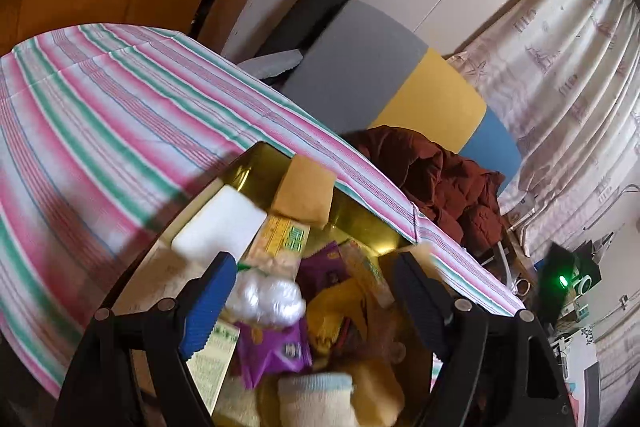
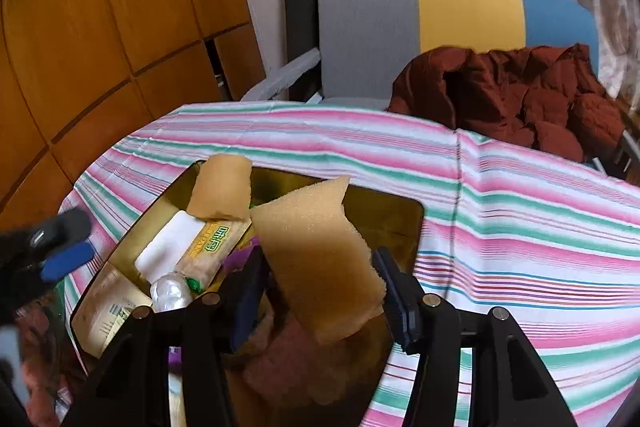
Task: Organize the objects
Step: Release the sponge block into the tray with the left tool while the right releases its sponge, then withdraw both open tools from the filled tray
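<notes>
A gold tin box [image 1: 360, 223] [image 2: 384, 211] stands on the striped cloth, filled with several items. Inside are a white block [image 1: 220, 227] [image 2: 168, 247], a tan sponge [image 1: 306, 191] [image 2: 222, 187], a snack packet [image 1: 282, 237], purple wrappers [image 1: 276, 347] and a crumpled clear bottle [image 1: 264, 297]. My left gripper [image 1: 312, 301] hangs open over the box with nothing between its pads; a pale sock [image 1: 316, 399] lies just below it. My right gripper [image 2: 320, 291] is open over the box's right half. A second tan sponge [image 2: 316, 255] sits tilted between its fingers, leaning on the right one.
The striped tablecloth [image 2: 520, 227] stretches right and behind the box. Past the table stands a grey, yellow and blue chair [image 2: 468, 3] with a brown jacket [image 2: 520, 95] on it. A wooden wardrobe [image 2: 100, 27] is at the left and a curtain [image 1: 560, 67] at the right.
</notes>
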Available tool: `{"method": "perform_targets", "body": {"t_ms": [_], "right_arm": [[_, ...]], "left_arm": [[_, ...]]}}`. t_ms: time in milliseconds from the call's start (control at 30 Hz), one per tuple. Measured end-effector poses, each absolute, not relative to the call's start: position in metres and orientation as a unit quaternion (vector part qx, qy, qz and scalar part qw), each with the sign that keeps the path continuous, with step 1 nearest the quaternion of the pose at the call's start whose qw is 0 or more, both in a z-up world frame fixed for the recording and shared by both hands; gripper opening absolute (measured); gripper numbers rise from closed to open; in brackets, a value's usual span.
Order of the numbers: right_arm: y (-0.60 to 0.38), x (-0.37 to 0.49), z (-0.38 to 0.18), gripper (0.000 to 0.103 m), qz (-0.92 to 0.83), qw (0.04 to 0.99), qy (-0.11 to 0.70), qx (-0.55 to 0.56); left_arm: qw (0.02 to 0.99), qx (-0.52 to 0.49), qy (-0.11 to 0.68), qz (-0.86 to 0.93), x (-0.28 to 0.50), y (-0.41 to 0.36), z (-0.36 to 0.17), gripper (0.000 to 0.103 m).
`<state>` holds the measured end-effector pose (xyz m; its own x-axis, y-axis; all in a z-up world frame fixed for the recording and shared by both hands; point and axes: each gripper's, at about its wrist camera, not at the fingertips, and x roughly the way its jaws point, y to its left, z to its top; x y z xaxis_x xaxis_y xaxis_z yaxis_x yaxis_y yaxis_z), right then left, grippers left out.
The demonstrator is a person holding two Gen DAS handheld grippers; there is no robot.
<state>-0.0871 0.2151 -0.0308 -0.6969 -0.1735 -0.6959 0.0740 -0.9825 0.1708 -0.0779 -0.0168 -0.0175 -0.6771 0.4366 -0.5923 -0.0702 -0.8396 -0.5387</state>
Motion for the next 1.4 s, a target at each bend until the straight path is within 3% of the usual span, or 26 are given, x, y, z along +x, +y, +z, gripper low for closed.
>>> {"method": "perform_targets", "body": {"t_ms": [100, 300, 400, 600, 1067, 1400], "right_arm": [[0.216, -0.088, -0.032, 0.081, -0.918, 0.064, -0.072, 0.385], [0.238, -0.058, -0.018, 0.085, -0.926, 0.049, -0.135, 0.348], [0.238, -0.042, -0.018, 0.086, -0.925, 0.037, -0.127, 0.356], [0.226, -0.017, -0.017, 0.101, -0.918, 0.013, -0.100, 0.384], [0.169, 0.028, 0.022, 0.103, -0.919, -0.022, -0.027, 0.393], [0.162, 0.043, 0.031, 0.103, -0.915, -0.068, -0.032, 0.396]], "left_arm": [[0.122, -0.385, -0.230, 0.886, -0.068, -0.018, -0.019, 0.082], [0.103, -0.405, -0.206, 0.885, -0.055, -0.015, -0.024, 0.082], [0.103, -0.419, -0.179, 0.884, -0.049, -0.008, -0.025, 0.082], [0.055, -0.409, -0.106, 0.905, -0.029, -0.004, -0.011, 0.082], [-0.027, -0.379, -0.048, 0.924, 0.010, -0.027, 0.027, 0.082], [-0.051, -0.388, -0.010, 0.920, 0.028, -0.021, 0.029, 0.082]]}}
